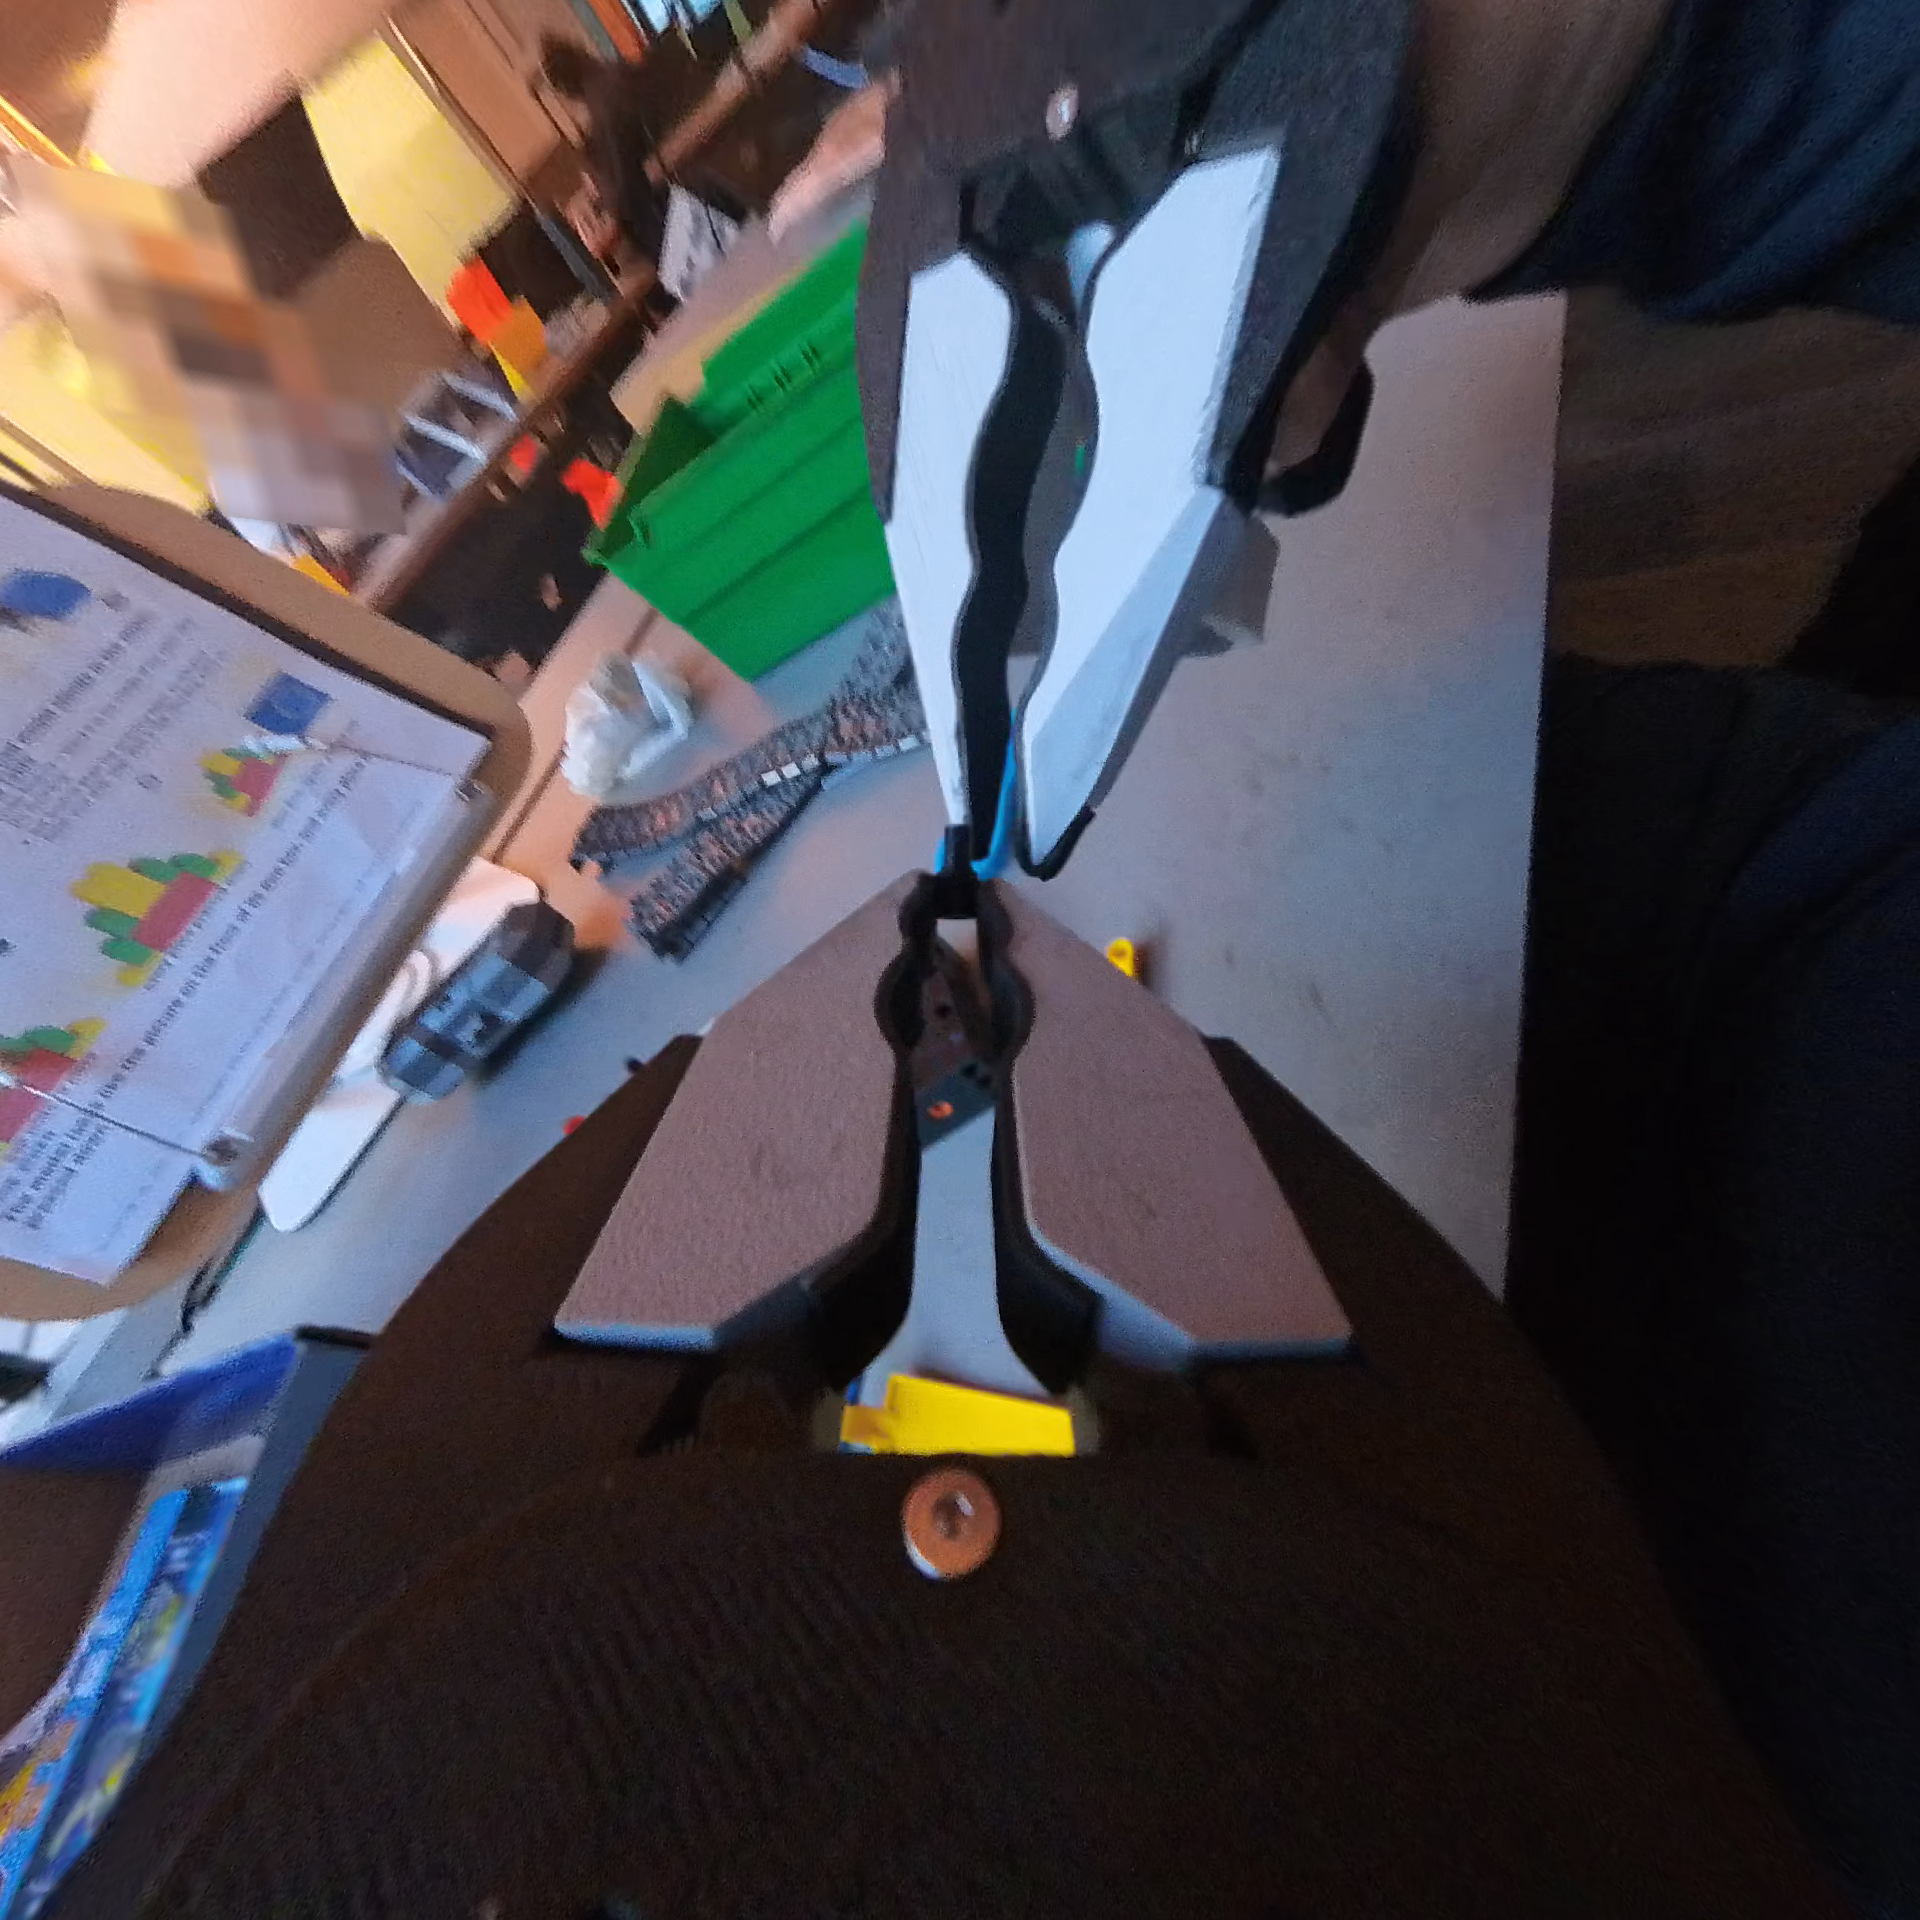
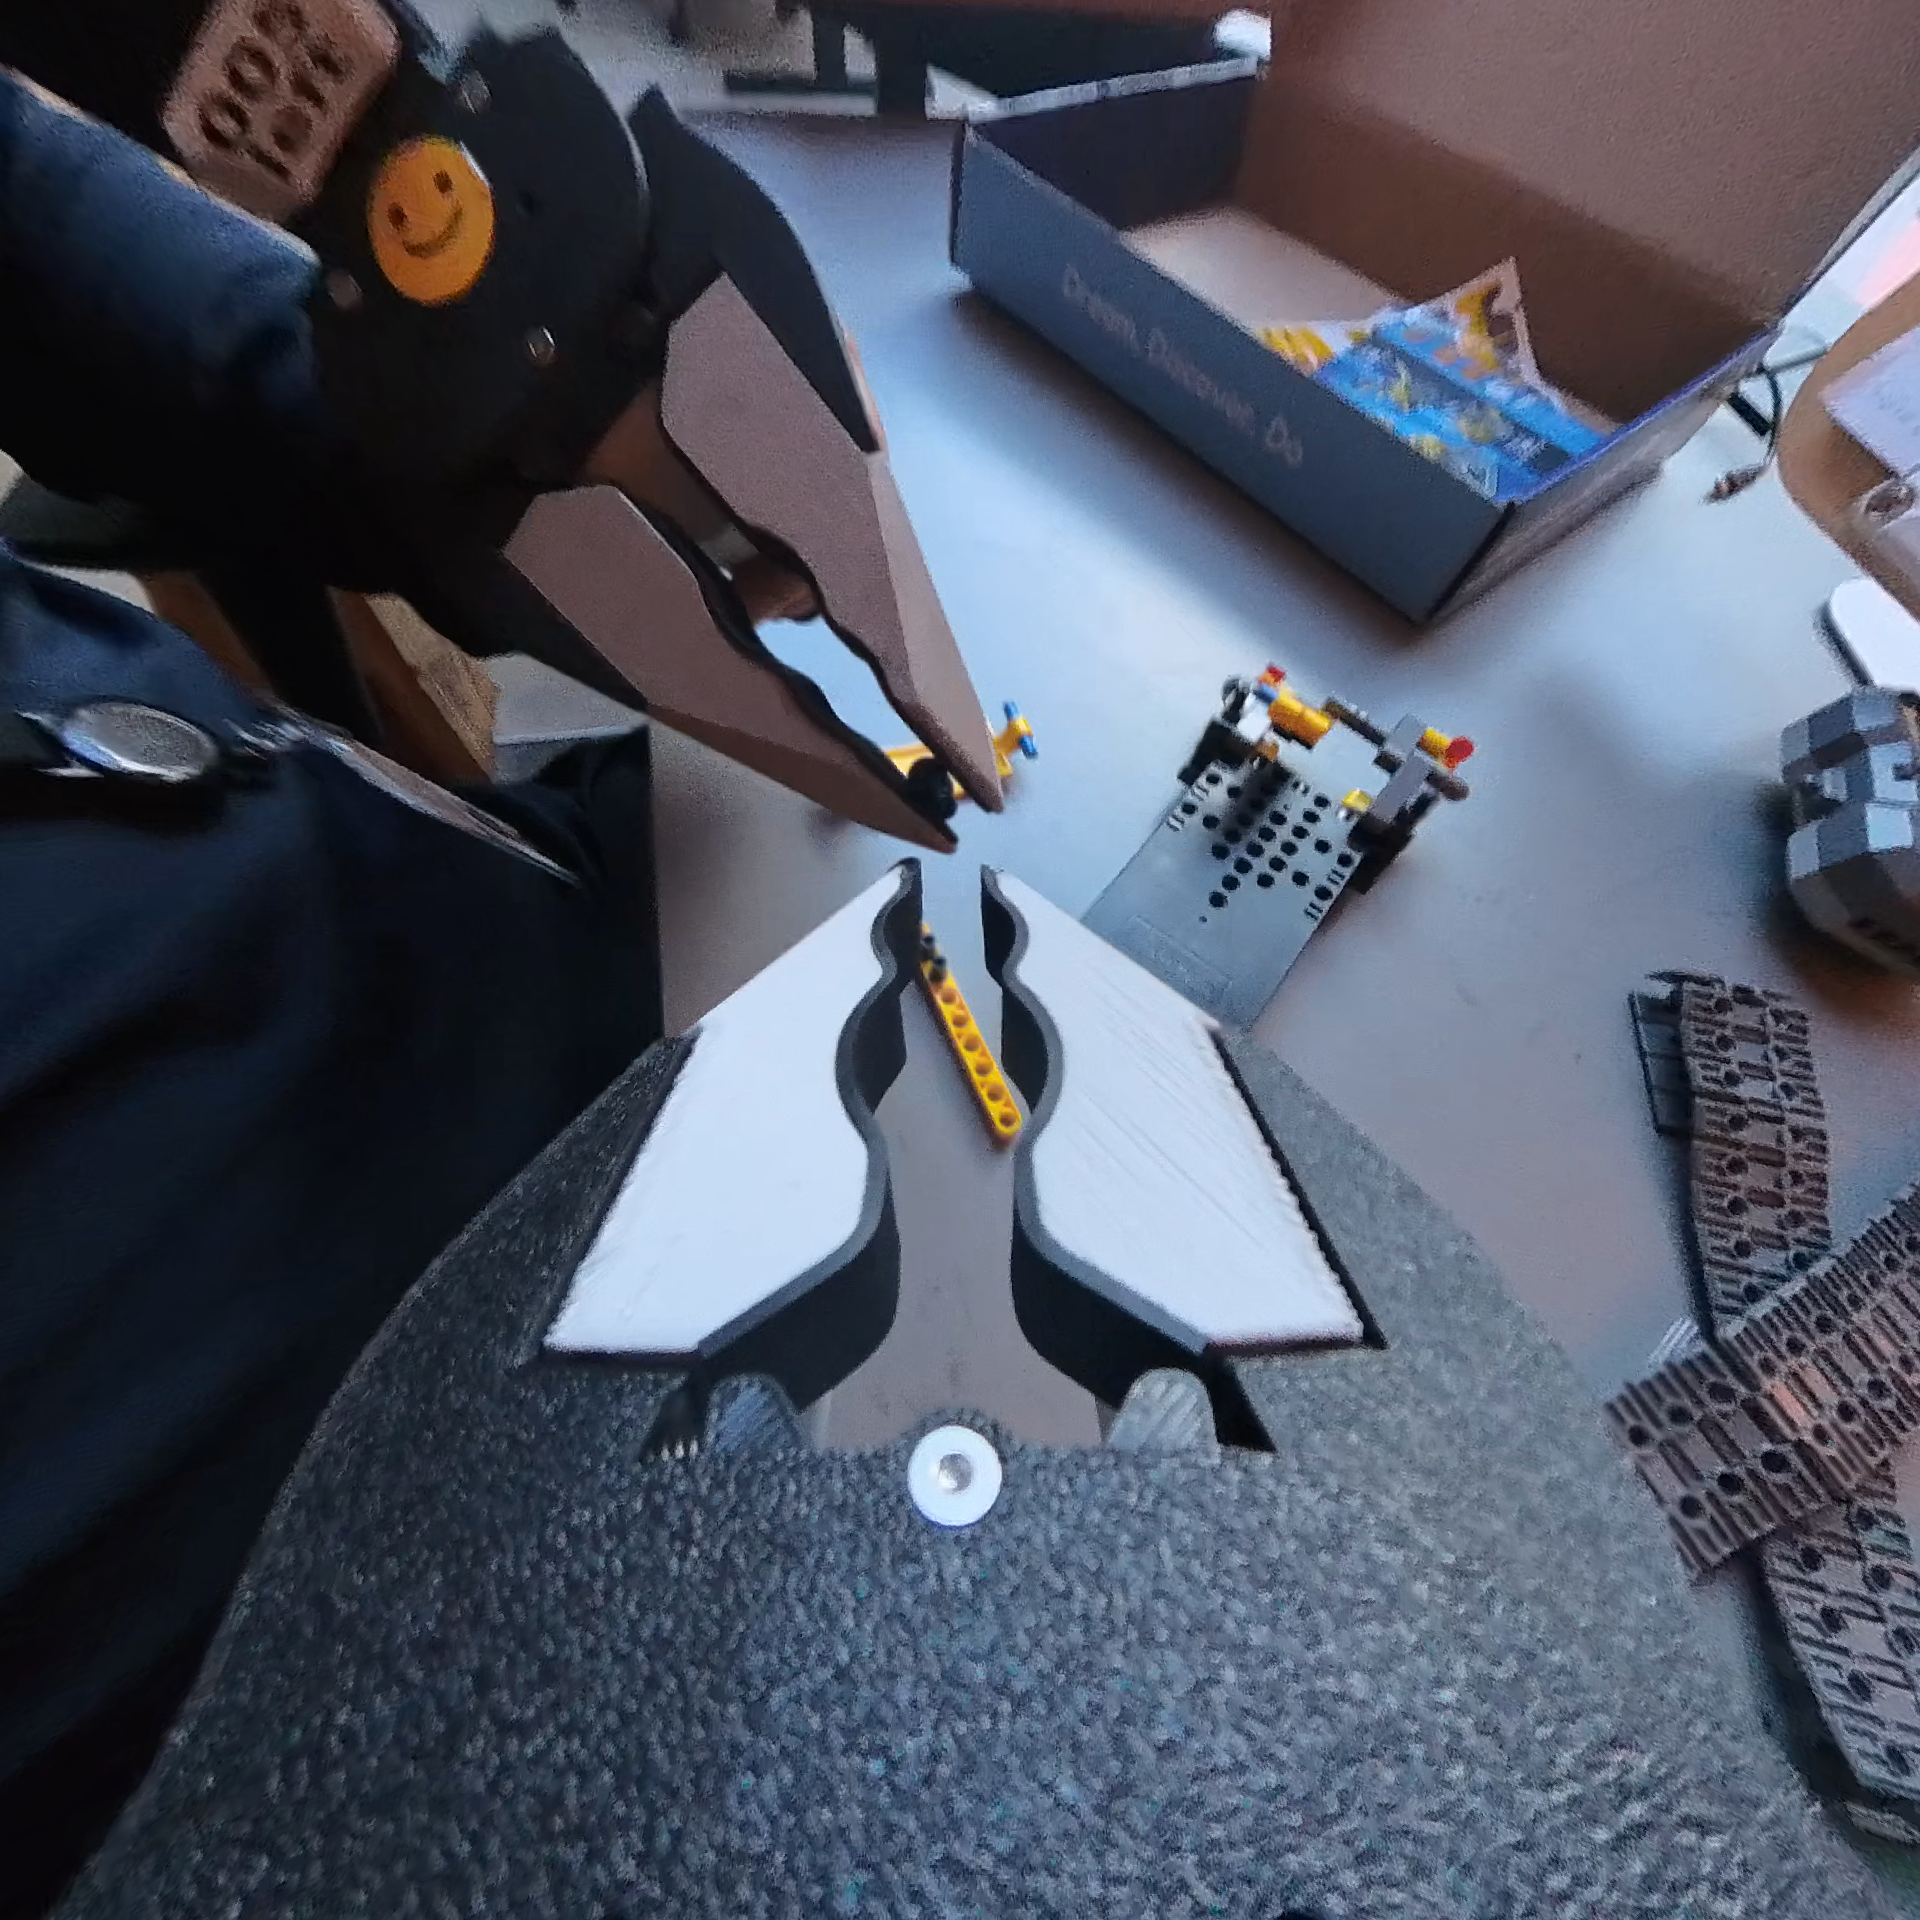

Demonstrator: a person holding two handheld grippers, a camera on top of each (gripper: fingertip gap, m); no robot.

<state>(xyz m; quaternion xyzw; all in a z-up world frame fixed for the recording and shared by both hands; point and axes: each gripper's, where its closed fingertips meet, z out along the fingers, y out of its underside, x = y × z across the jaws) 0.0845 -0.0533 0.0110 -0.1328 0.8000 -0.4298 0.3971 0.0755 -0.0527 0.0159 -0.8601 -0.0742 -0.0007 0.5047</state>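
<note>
- The left gripper [image 1: 954, 902] has two flat tan fingers with wavy black rubber edges, set in a ribbed dark body. Its tips are pinched together on a small black pin [image 1: 951, 878].
- The right gripper [image 2: 951, 878] has two white ridged fingers in a pebbled grey body. In its own view the tips stand a little apart with nothing between them. In the left view a thin blue piece [image 1: 1000, 810] lies between its fingers; whether they press it cannot be told.
- The two grippers meet tip to tip above a grey table [image 2: 1143, 540].
- One yellow holed beam [image 2: 966, 1029] lies on the table under the right gripper's gap.
- A black perforated plate [image 2: 1247, 873] with small yellow, grey and red parts sits just right of it.
- Several brown and black track strips [image 2: 1766, 1299] lie at the right, overlapping.
- One open blue box [image 2: 1226, 384] with a booklet stands far right.
- One green bin [image 1: 769, 499] stands far off.
</note>
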